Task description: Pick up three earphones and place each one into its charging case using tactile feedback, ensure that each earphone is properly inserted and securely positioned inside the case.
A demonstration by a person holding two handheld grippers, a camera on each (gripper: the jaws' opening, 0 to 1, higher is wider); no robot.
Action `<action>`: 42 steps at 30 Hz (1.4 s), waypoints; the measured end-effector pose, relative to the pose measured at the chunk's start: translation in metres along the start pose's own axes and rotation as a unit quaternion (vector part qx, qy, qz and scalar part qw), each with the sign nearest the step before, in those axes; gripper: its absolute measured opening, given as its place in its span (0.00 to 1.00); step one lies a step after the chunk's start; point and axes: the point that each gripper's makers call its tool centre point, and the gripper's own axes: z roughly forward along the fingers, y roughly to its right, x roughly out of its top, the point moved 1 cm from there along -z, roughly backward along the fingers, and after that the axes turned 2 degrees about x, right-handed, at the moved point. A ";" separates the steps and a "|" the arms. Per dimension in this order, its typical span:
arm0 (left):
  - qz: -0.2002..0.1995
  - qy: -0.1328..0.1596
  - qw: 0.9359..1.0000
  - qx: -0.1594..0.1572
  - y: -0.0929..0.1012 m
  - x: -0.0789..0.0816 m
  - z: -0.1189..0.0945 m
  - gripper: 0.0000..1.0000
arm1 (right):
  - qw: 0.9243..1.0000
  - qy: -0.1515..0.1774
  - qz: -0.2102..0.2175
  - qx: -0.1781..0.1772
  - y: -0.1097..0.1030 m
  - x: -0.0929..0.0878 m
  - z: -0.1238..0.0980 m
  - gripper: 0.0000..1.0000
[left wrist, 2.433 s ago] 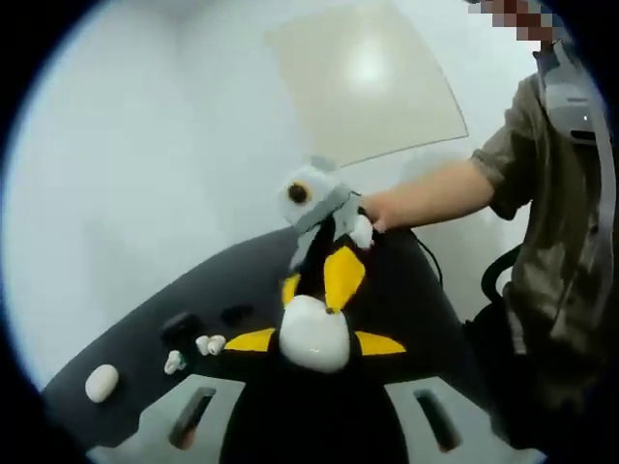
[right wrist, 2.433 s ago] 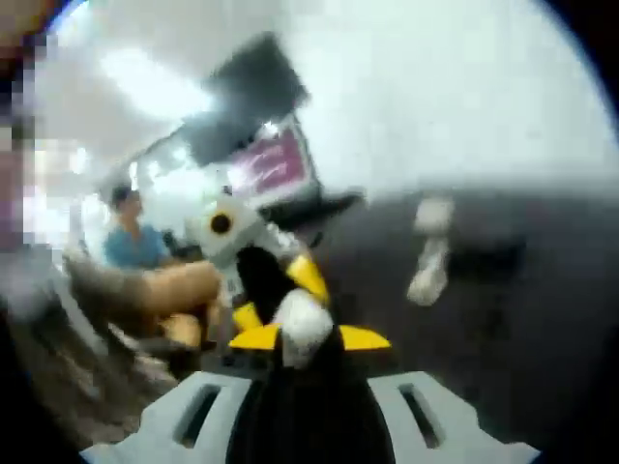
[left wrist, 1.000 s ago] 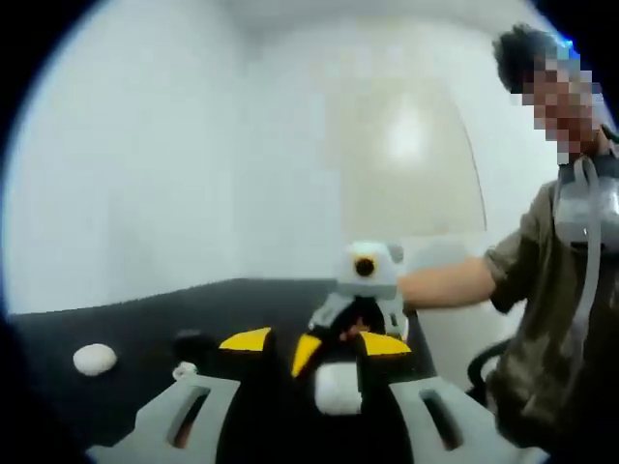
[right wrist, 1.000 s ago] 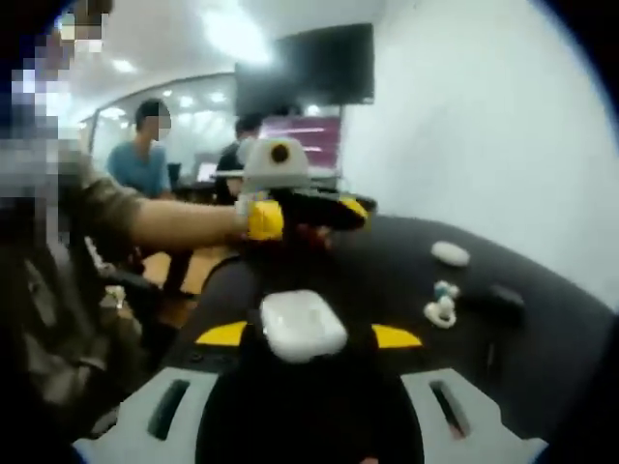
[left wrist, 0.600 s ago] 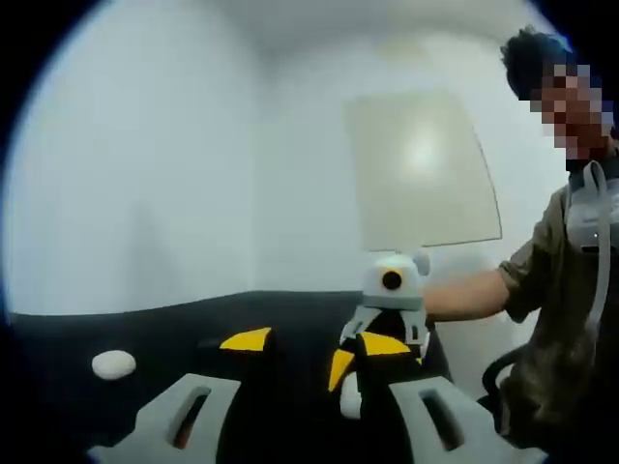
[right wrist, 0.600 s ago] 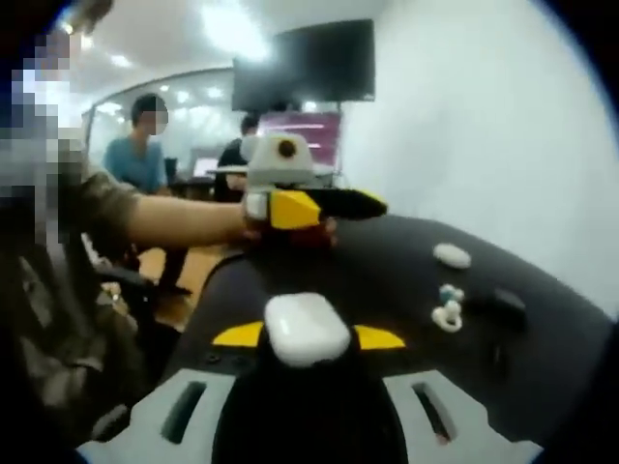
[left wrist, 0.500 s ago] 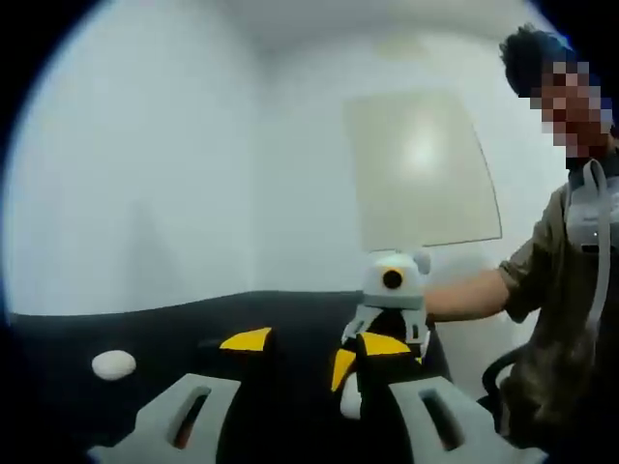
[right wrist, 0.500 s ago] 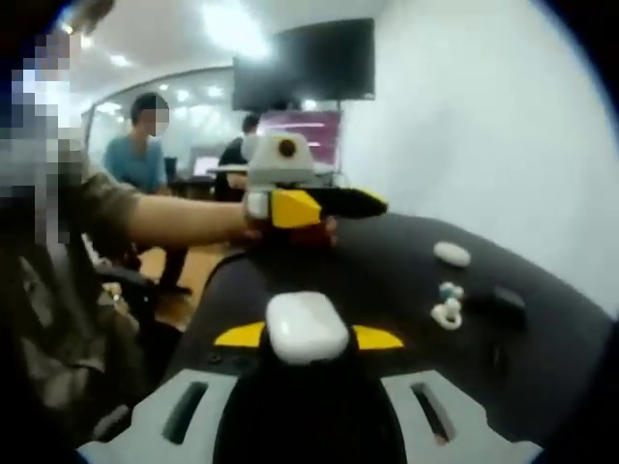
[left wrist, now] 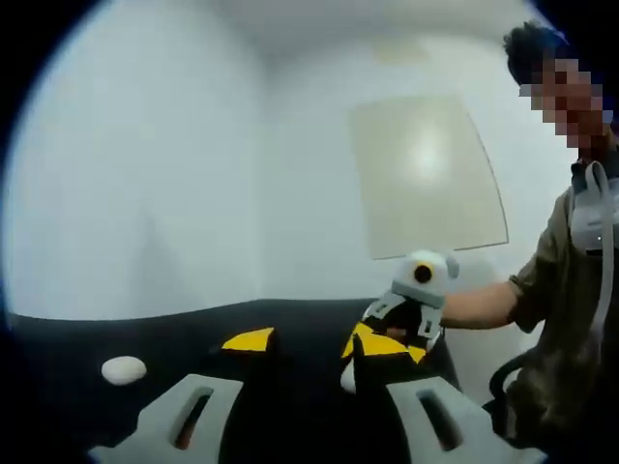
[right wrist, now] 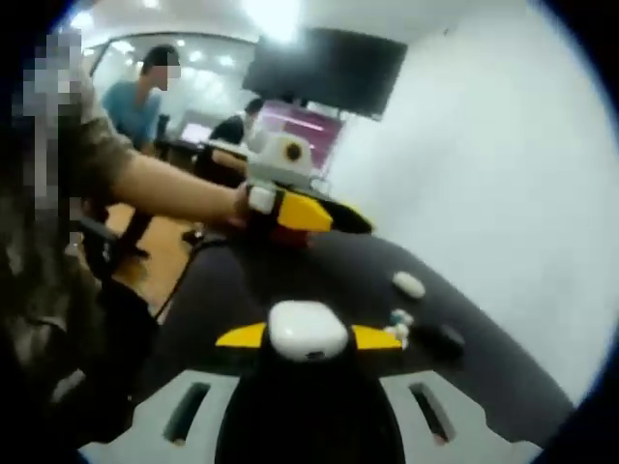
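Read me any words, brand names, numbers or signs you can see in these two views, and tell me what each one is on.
None can be read.
White charging case in the right gripper: no marking visible.
Lit pink screen in the background: too blurred to read.
Pale wall board: blank.

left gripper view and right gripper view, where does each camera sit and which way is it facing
Left gripper view: rides the left tool, facing along the black table to a white wall; the person's arm and right tool enter from the right.
Right gripper view: rides the right tool, shut on a white case, facing the office; the arm and left tool enter from the left.
Shared: the table, and a white oval case on it.
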 end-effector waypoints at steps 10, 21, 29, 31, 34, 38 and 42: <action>0.020 0.007 1.000 0.022 -0.007 0.003 -0.004 0.28 | 0.944 -0.101 0.143 -0.281 0.127 -0.071 -0.081 0.32; 0.027 0.039 0.997 0.063 -0.021 0.014 -0.012 0.20 | 0.902 -0.139 0.250 -0.323 0.148 -0.128 -0.102 0.33; 0.036 0.027 0.997 0.070 -0.019 0.010 -0.008 0.21 | 0.894 -0.011 0.210 -0.396 0.168 -0.079 -0.127 0.41; 0.037 0.025 0.996 0.076 -0.021 0.010 -0.008 0.21 | 0.891 0.066 0.244 -0.377 0.167 -0.049 -0.121 0.38; 0.030 0.036 0.996 0.080 -0.023 0.014 -0.010 0.21 | 0.910 0.063 0.269 -0.310 0.160 -0.030 -0.087 0.39; 0.036 0.041 0.995 0.086 -0.020 0.016 -0.010 0.20 | 0.933 0.020 0.243 -0.266 0.156 -0.027 -0.040 0.41; 0.046 0.019 0.995 0.082 -0.019 0.009 -0.007 0.20 | 0.942 -0.072 0.231 -0.234 0.151 -0.051 0.005 0.41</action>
